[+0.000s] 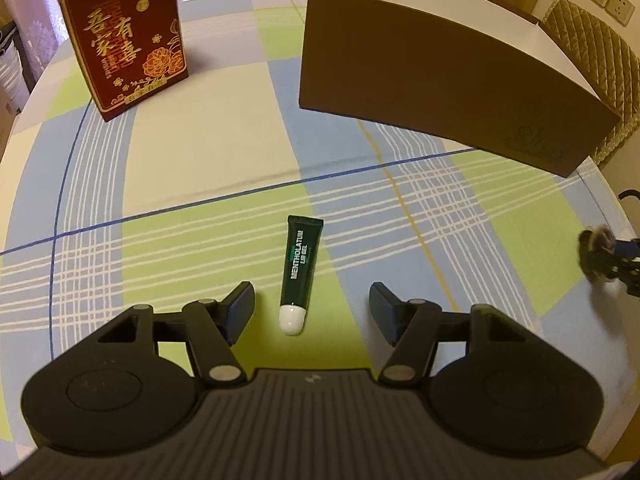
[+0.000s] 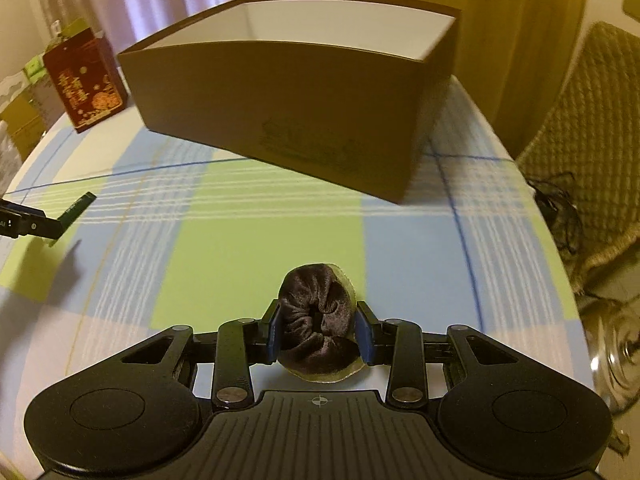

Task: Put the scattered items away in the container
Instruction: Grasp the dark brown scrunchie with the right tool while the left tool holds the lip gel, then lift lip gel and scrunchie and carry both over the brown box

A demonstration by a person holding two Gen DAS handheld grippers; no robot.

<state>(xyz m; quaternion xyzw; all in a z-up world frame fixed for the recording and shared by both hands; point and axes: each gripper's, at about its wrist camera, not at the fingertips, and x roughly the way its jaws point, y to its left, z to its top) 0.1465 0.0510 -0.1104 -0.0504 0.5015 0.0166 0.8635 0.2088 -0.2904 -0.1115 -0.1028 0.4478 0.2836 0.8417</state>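
Note:
A dark green lip gel tube (image 1: 299, 264) with a white cap lies on the checked tablecloth, cap toward me. My left gripper (image 1: 311, 296) is open low over the cloth, one finger on each side of the tube's cap end, neither touching it. In the right wrist view, my right gripper (image 2: 319, 319) is shut on a dark velvet scrunchie (image 2: 312, 284) just above the cloth. The open brown box (image 2: 300, 96) with a white inside stands ahead of the right gripper; the same brown box (image 1: 440, 80) is at the far right of the left gripper.
A red gift box (image 1: 124, 36) with gold lettering stands upright at the far left, and the red gift box (image 2: 86, 88) sits left of the brown box. A quilted chair back (image 2: 592, 140) rises beyond the table's right edge, with a glass object (image 2: 616, 360) lower down.

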